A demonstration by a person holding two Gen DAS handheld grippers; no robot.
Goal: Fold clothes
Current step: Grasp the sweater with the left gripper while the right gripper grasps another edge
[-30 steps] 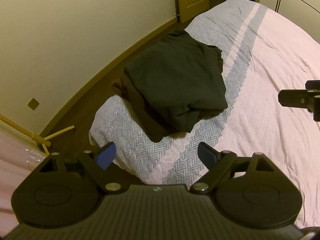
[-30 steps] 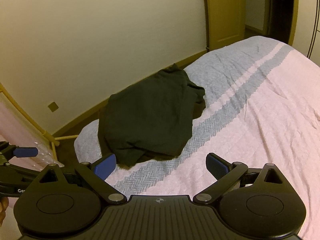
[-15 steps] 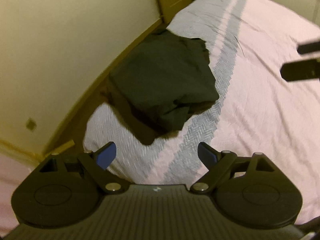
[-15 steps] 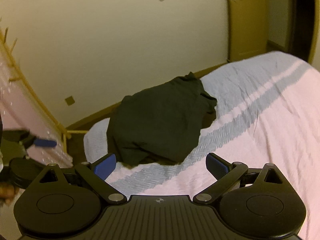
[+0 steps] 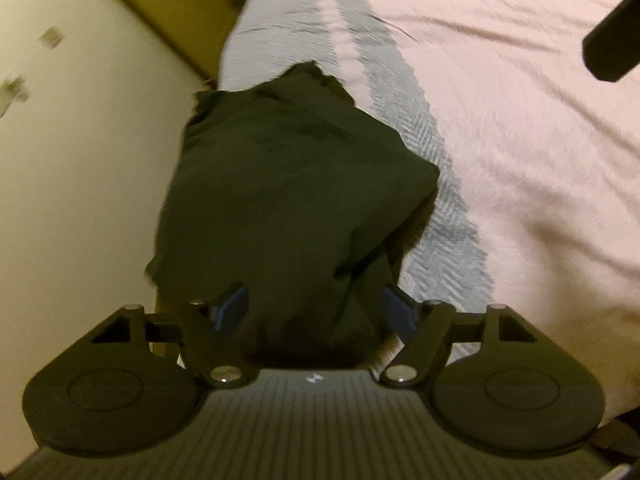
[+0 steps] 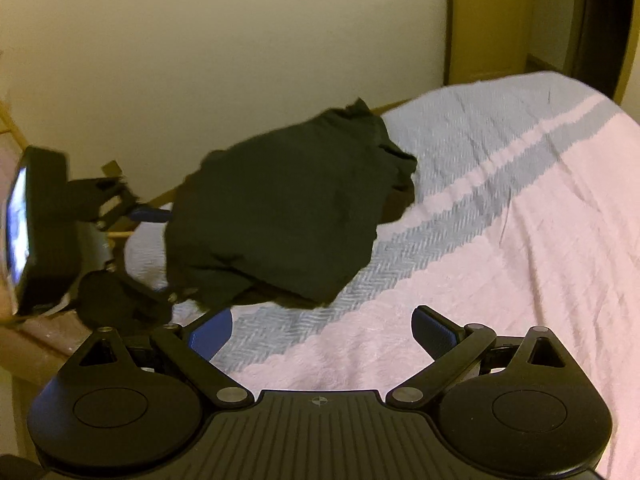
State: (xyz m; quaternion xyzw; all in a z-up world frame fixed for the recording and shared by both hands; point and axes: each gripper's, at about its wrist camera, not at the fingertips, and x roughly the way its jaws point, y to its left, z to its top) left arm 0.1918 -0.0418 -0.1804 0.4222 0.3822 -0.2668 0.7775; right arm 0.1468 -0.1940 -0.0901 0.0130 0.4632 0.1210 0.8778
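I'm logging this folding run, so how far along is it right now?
Nothing looks folded yet: the dark crumpled garment lies bunched at the edge of the pink and grey bedspread. In hand: the open left gripper straddles its near edge. Left: grasping, spreading, folding; the right gripper hangs open, empty.

Left wrist view motion-blurred. Crumpled dark green cloth garment (image 5: 288,208) fills the gap between the left gripper's (image 5: 314,308) blue fingertips (image 5: 232,304), hiding contact. Black right gripper (image 5: 608,46) cut off at top-right edge. Small wall plates (image 5: 51,36) smeared, unreadable.

Dim yellowish light (motion-blurred, fisheye-warped)
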